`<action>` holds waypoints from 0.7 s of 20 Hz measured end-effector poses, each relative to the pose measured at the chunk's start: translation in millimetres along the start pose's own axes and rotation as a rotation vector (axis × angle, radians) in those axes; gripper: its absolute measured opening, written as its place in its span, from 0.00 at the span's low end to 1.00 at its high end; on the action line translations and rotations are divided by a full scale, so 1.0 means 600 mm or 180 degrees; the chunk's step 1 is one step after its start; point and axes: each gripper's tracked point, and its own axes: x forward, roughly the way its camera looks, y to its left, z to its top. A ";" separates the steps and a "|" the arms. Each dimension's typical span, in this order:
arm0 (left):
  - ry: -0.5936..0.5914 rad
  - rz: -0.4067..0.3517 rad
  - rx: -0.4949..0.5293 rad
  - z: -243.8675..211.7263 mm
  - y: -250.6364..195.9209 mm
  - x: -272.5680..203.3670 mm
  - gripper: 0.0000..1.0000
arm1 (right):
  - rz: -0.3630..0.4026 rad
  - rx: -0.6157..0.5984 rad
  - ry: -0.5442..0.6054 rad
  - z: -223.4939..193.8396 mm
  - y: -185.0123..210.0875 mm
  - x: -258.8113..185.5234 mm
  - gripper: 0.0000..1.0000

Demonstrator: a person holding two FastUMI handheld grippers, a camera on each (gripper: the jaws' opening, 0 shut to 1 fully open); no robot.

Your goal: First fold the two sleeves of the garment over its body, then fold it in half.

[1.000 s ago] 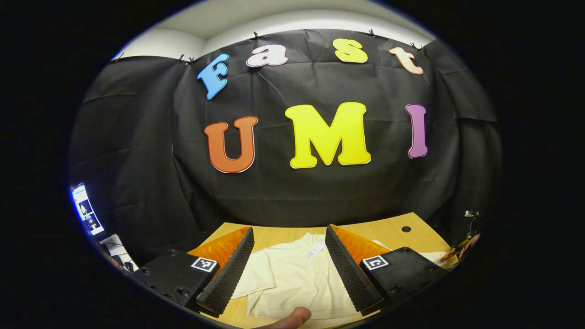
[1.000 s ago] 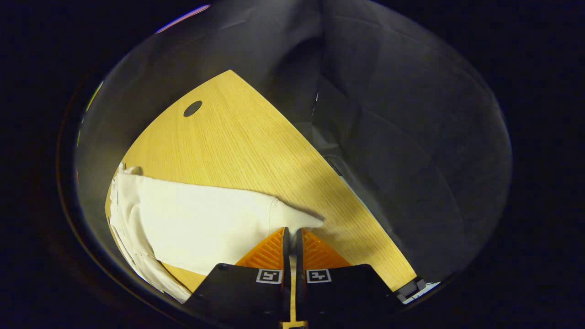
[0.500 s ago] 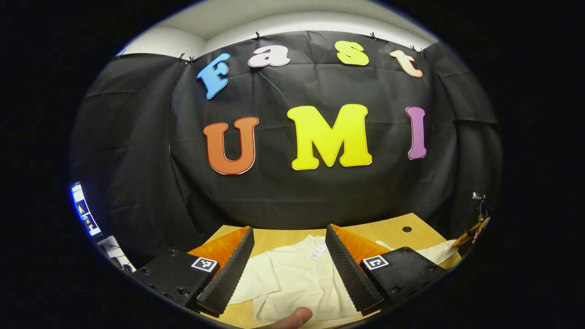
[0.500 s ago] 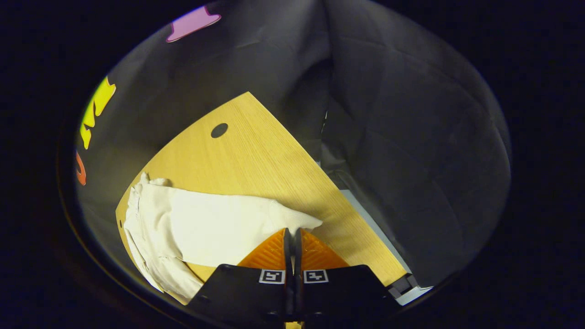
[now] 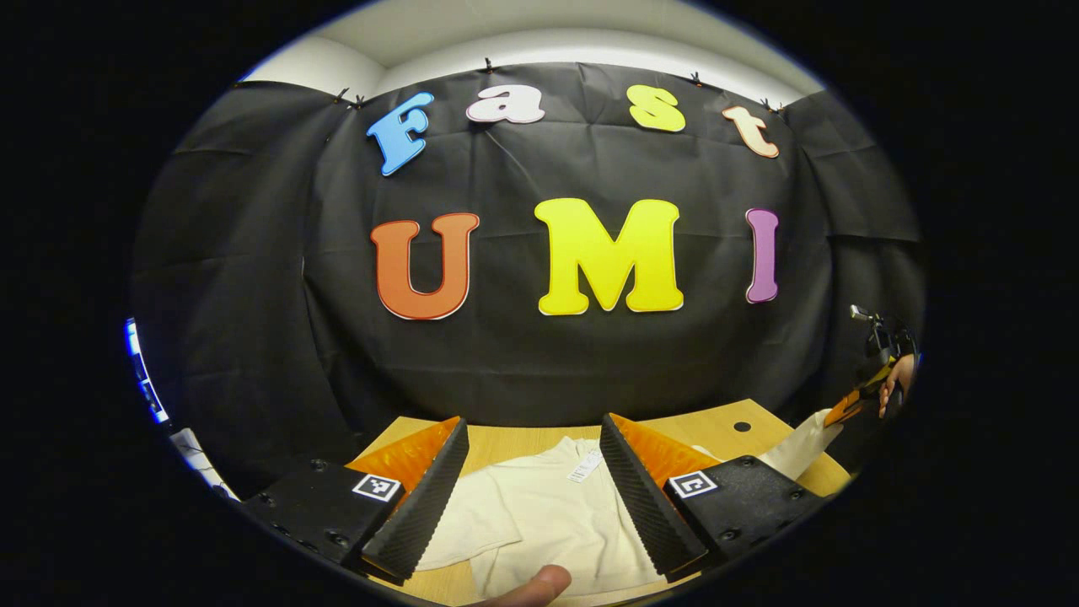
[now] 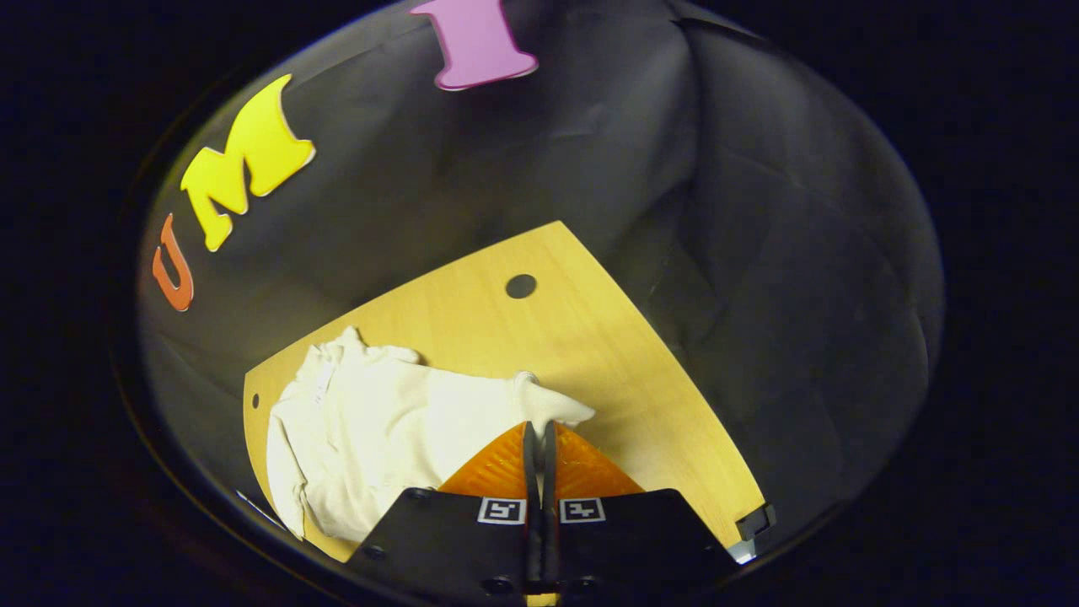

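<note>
In the right gripper view the right claw has its 2 fingers pressed together on the cuff end of a cream sleeve, and a small tuft of cloth pokes out just past the tips. The rest of the cream garment trails off to the claw's left, bunched and creased on the wooden tabletop. Its lower edge is cut off behind the claw's body, so how far it reaches toward the near edge cannot be told. Ahead of the claw and to its right the tabletop is bare as far as its curved edge, with a dark round hole in the wood well ahead. Past that edge hangs the black cloth wall.

In the left gripper view the left claw stands wide open above the garment, touching nothing. Cloth lies between its fingers, with a white tag near the collar just ahead. A fingertip of the person shows at the bottom edge, mostly cut off. Both finger bodies hide the garment's sides. Far to this claw's right, at the rim of the view, the other claw holds the sleeve lifted off the tabletop, gripped by a hand; it is small and distorted there, and little detail can be made out.
</note>
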 end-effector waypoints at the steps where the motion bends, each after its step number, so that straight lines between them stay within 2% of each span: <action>1: -0.0017 0.0047 0.0019 0.002 0.013 -0.001 0.99 | 0.0071 -0.0056 -0.0038 0.006 0.038 -0.004 0.00; 7: 0.0000 0.0086 0.0029 -0.017 0.071 -0.003 1.00 | 0.0425 -0.0447 -0.0108 -0.001 0.275 -0.003 0.00; 11: 0.0114 0.0130 -0.0022 -0.043 0.111 -0.007 0.99 | 0.0783 -0.0761 -0.0039 -0.048 0.451 -0.001 0.00; 14: 0.0174 0.0153 -0.0058 -0.063 0.143 -0.010 0.99 | 0.0952 -0.1002 0.0045 -0.092 0.560 0.008 0.00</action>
